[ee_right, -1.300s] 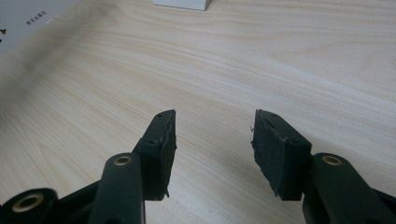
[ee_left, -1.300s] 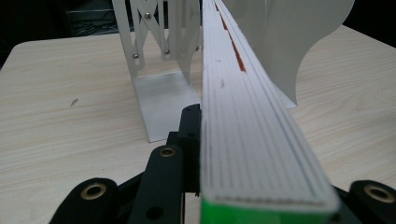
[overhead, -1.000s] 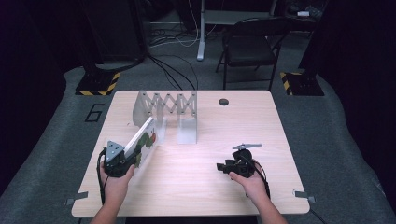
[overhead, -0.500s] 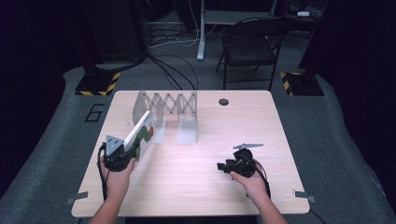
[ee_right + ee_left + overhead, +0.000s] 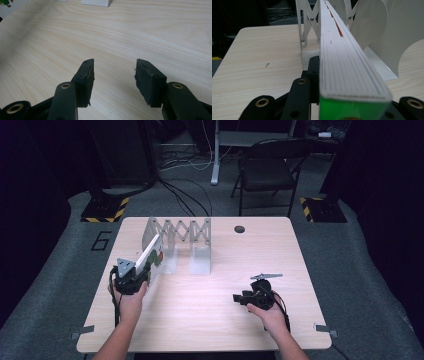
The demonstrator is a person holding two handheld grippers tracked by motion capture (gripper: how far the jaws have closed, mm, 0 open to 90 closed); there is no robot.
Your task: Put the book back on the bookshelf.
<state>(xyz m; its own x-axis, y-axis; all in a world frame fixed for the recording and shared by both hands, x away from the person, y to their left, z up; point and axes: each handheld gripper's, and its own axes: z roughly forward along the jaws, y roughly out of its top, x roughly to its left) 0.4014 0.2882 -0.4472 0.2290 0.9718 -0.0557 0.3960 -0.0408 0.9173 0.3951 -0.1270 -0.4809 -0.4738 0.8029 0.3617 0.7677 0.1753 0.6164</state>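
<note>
Between my left gripper's (image 5: 134, 279) jaws, clamped on its lower end, the book (image 5: 342, 50) points at the white expanding rack (image 5: 180, 232) just ahead, not yet slotted, while my right gripper (image 5: 113, 75) idles, jaws apart and empty.

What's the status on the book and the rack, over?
Left gripper shut on book, aimed at white expanding rack. Right gripper open, empty, over bare table. Nothing between book and rack.

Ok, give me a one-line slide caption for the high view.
Left gripper holds a book at the white expanding rack; right gripper rests open, empty, on the table.
</note>
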